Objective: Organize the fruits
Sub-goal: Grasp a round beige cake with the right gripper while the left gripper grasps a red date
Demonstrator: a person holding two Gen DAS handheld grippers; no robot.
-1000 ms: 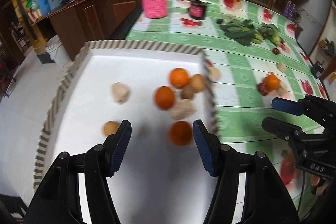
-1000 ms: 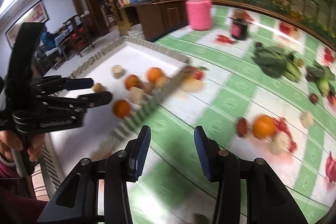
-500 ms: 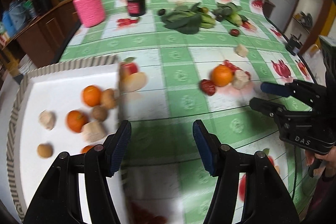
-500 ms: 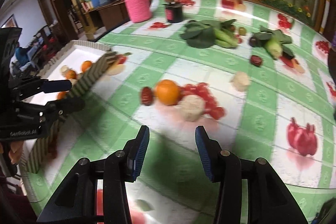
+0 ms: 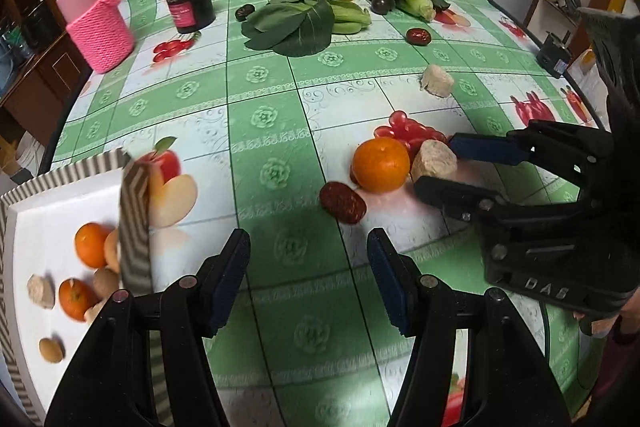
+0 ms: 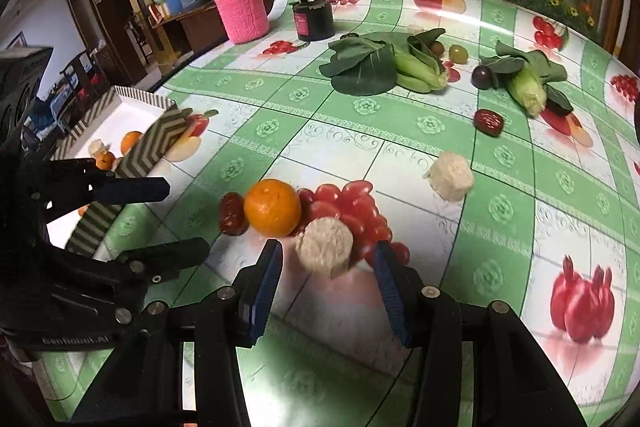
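Note:
An orange (image 5: pixel 381 164) (image 6: pixel 272 207), a red date (image 5: pixel 343 201) (image 6: pixel 231 213) and a beige round chunk (image 5: pixel 434 160) (image 6: pixel 325 246) lie together on the green checked tablecloth. My right gripper (image 6: pixel 326 269) (image 5: pixel 438 167) is open with the beige chunk between its fingertips. My left gripper (image 5: pixel 308 277) (image 6: pixel 176 215) is open and empty, just short of the date. A white tray (image 5: pixel 24 227) (image 6: pixel 136 107) with a striped rim at the left holds several oranges and brown fruits.
A second beige chunk (image 6: pixel 450 175) (image 5: pixel 437 80) and another red date (image 6: pixel 489 121) lie farther back. Leafy greens (image 6: pixel 368 63), corn (image 6: pixel 528 93), a dark plum (image 6: pixel 481 76), a black jar (image 6: pixel 313 19) and a pink knitted jar (image 6: pixel 240 11) stand at the back.
Both grippers swung right from the tray to the loose fruit group. The right gripper advanced until the beige chunk sits between its fingertips. Both stay open.

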